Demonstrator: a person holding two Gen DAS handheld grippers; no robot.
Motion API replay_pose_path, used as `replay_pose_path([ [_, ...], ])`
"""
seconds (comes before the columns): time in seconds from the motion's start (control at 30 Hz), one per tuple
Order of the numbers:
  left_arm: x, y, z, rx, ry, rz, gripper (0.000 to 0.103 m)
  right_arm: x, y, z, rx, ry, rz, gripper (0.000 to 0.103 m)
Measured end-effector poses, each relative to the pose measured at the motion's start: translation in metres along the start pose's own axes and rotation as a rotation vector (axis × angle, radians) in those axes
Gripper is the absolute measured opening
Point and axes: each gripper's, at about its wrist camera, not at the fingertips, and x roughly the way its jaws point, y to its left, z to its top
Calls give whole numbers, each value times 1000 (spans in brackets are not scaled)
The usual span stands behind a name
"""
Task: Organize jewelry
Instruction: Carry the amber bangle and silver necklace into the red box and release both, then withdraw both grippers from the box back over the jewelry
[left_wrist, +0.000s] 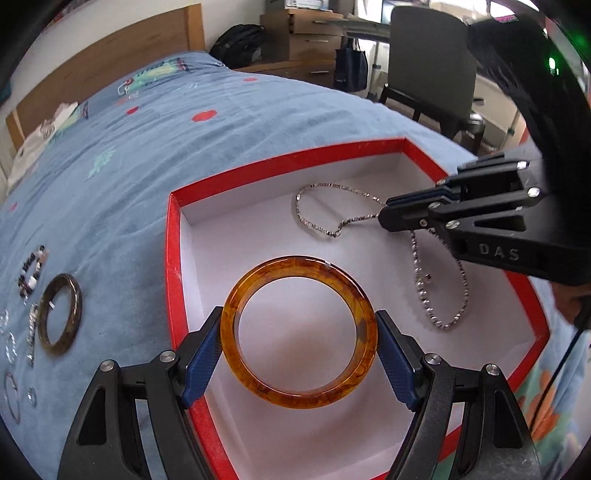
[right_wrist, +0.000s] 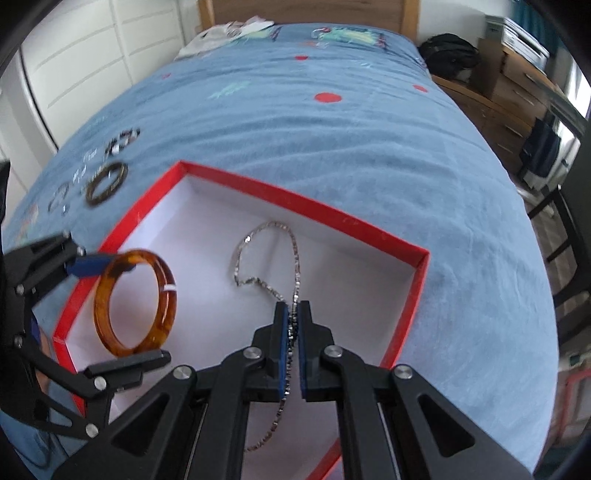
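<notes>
You had the amber bangle (left_wrist: 299, 334) pinched across its width between the blue pads (left_wrist: 202, 360) of your left gripper (left_wrist: 299, 354), one pad on each outer edge. It hung over the near left part of the red box (left_wrist: 173, 258), above the white floor, and whether it touched that floor could not be told. From the right wrist view the same bangle (right_wrist: 135, 302) stood tilted on edge at the left side of the box (right_wrist: 417, 295).

Your right gripper (right_wrist: 294, 343) was closed on the silver chain (right_wrist: 266, 258), its pads nearly together with the chain running between them. Ahead of the fingertips the chain lay in a loose loop on the box floor; behind them a length dangled down. In the left wrist view the chain (left_wrist: 332, 210) trailed from the gripper tip (left_wrist: 384, 218) across the far right of the box, with another strand hanging below it.

The box sat open on a blue bedspread (left_wrist: 166, 147) with red dots. To its left, on the bedspread, lay a dark bangle (left_wrist: 61, 314), a beaded bracelet (left_wrist: 33, 271) beyond it, and several small silvery rings and chains (left_wrist: 11, 350), all well apart from the box. A wooden headboard (right_wrist: 303, 11), a black backpack (left_wrist: 240, 42), drawers (left_wrist: 310, 40) and a chair (left_wrist: 432, 62) stood beyond the bed.
</notes>
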Motion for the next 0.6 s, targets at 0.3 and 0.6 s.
replay_pose_path([
  [0.3, 6, -4, -2, 51, 8, 36, 78, 1, 6, -1, -150, 81, 27, 7],
  [0.6, 3, -5, 1, 42, 12, 20, 82, -3, 12, -4, -196, 91, 15, 21],
])
